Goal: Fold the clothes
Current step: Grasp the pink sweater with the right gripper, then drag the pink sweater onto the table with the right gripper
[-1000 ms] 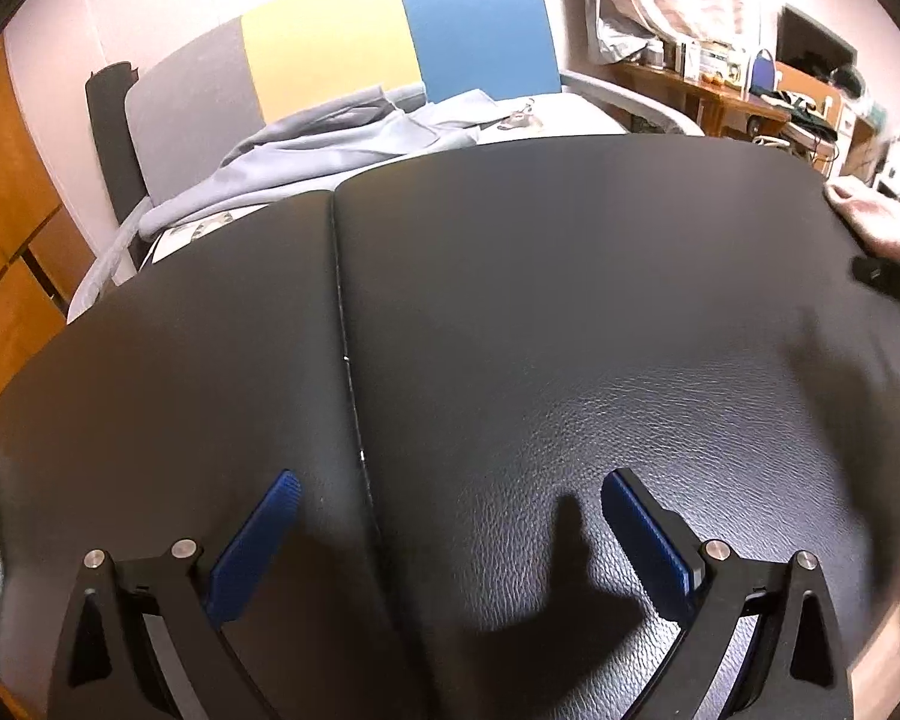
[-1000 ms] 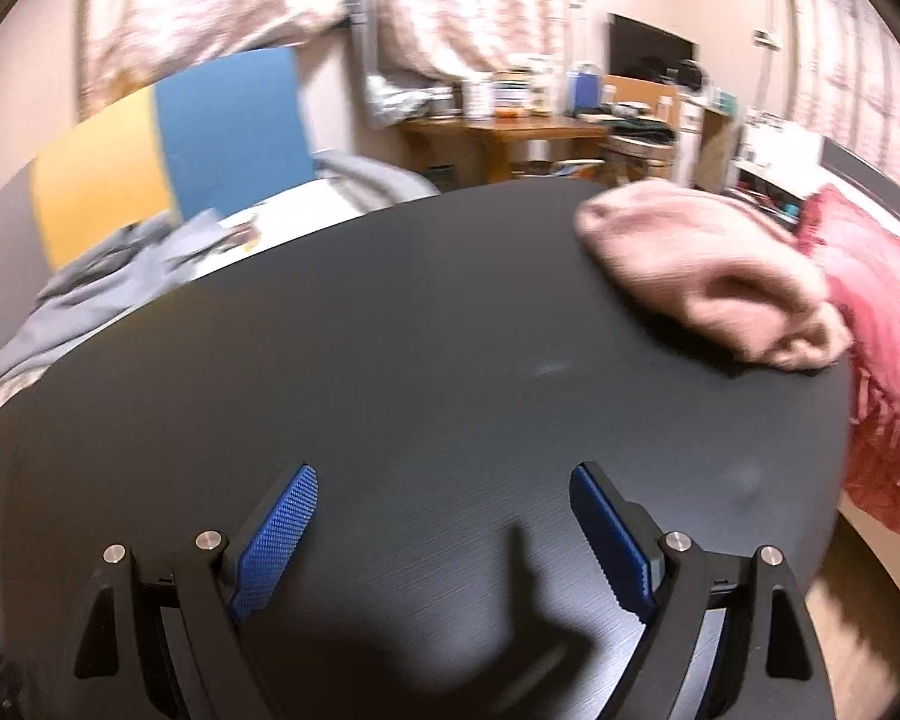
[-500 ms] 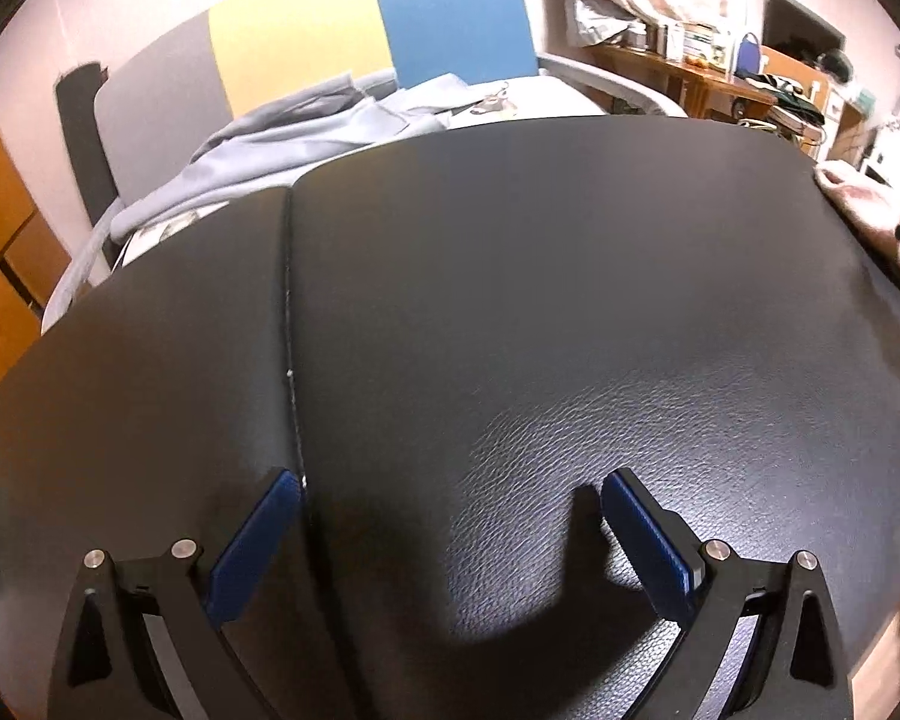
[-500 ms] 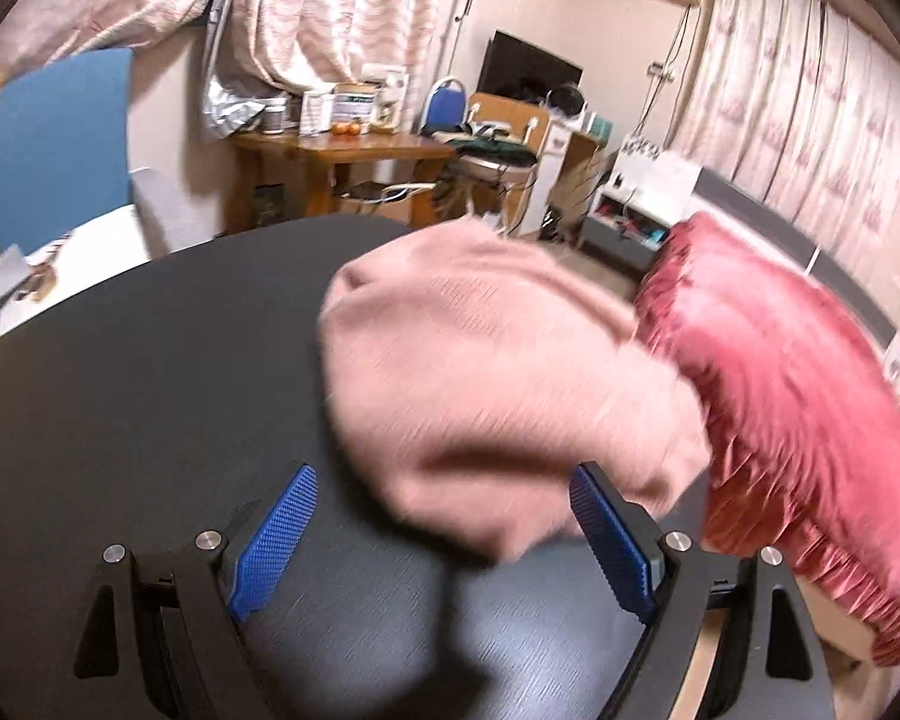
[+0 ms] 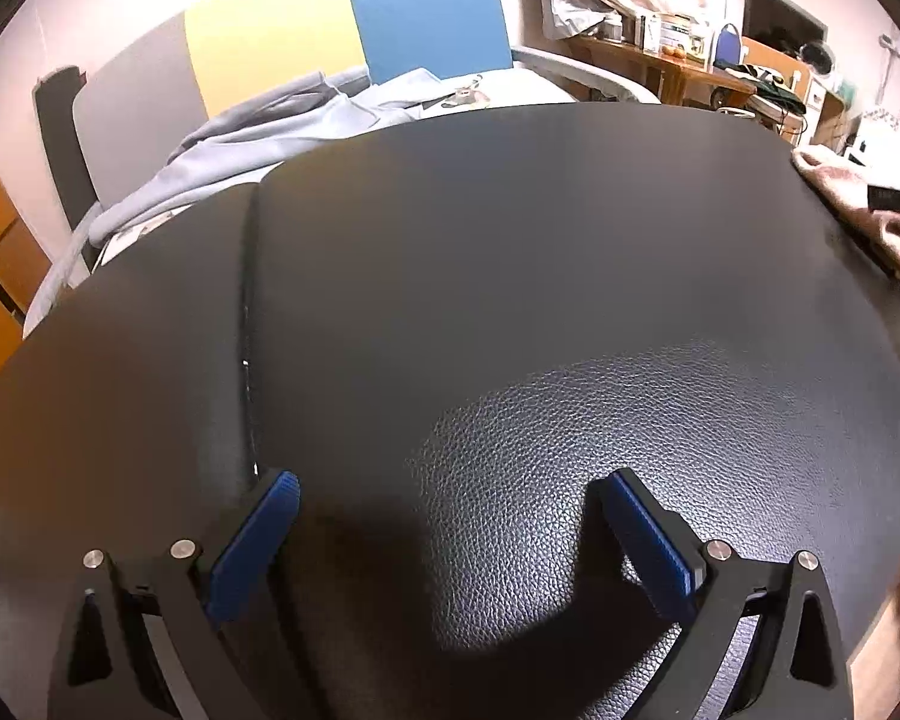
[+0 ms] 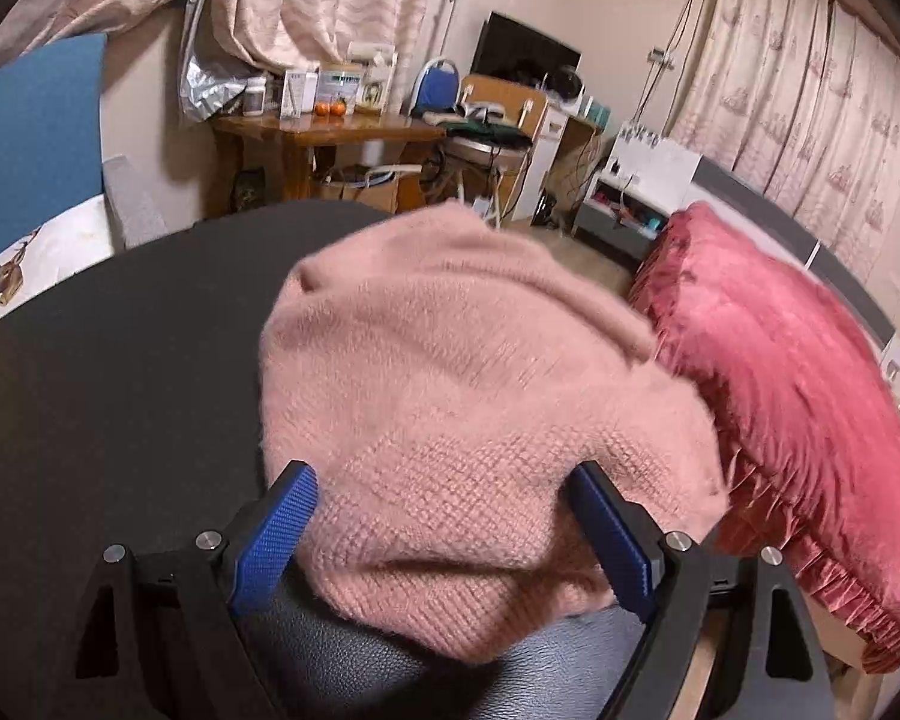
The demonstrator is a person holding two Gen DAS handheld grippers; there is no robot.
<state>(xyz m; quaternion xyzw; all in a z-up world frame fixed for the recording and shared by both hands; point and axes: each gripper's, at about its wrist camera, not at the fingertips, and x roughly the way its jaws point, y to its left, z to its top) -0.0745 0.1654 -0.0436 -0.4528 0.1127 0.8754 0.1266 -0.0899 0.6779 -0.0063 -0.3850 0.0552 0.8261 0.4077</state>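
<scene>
A crumpled pink knit sweater (image 6: 456,396) lies at the right end of the black leather table (image 6: 108,372). My right gripper (image 6: 444,495) is open, and its blue-padded fingers straddle the sweater's near edge without closing on it. In the left wrist view the same sweater (image 5: 840,192) shows only as a pink bunch at the far right edge. My left gripper (image 5: 447,501) is open low over bare black leather (image 5: 510,300), with nothing between its fingers.
A bed with a red blanket (image 6: 810,396) runs along the table's right side. Behind the table stands a grey, yellow and blue chair (image 5: 342,36) with a pale blue garment (image 5: 270,132) draped over it. A wooden desk (image 6: 324,138) stands further back.
My right gripper swung right and closed in on the pink sweater, which now sits between its open fingers. The left gripper shifted slightly over the bare table.
</scene>
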